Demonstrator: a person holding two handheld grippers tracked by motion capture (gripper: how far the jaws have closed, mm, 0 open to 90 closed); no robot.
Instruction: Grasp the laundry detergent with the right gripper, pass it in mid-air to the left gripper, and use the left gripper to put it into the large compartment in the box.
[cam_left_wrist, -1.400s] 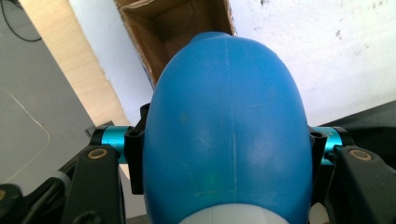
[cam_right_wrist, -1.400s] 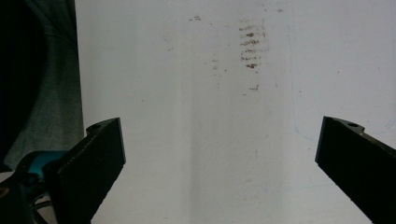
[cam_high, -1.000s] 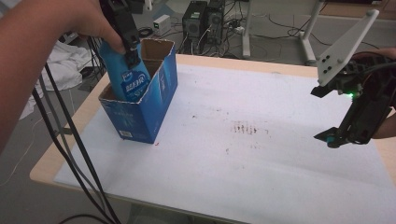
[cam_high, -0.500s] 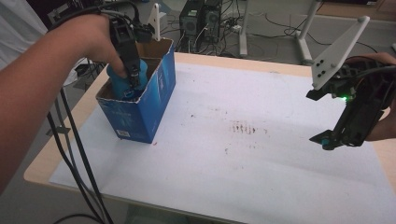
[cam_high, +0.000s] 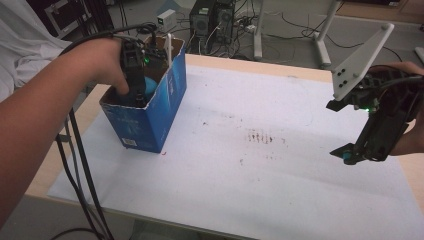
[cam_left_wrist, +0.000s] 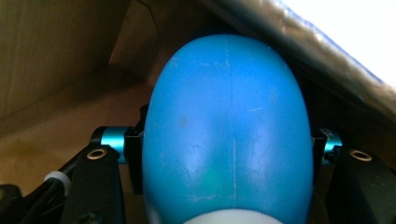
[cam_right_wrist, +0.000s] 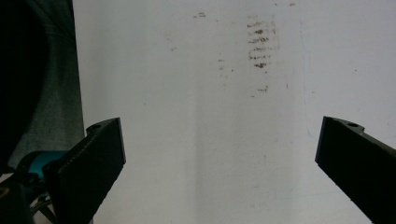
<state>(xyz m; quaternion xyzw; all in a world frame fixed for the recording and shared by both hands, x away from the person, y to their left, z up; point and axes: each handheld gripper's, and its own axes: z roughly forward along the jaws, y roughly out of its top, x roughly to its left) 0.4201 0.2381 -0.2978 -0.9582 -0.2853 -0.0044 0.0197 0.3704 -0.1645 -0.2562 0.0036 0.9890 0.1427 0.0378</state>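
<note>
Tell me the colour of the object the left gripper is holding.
Blue, with a white base; the rounded object shows best in the left gripper view.

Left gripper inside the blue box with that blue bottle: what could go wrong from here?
1. The left gripper holds the blue bottle close to the cardboard box wall; lifting or releasing at an angle could snag the rim.
2. The box looks light and unheld, so a snag might tip or drag it across the white sheet.
3. The right gripper hangs open far off, too distant to steady it.

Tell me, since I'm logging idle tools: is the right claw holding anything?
No: in the right gripper view the right claw stands wide open, with bare white table cover between its jaws.
</note>
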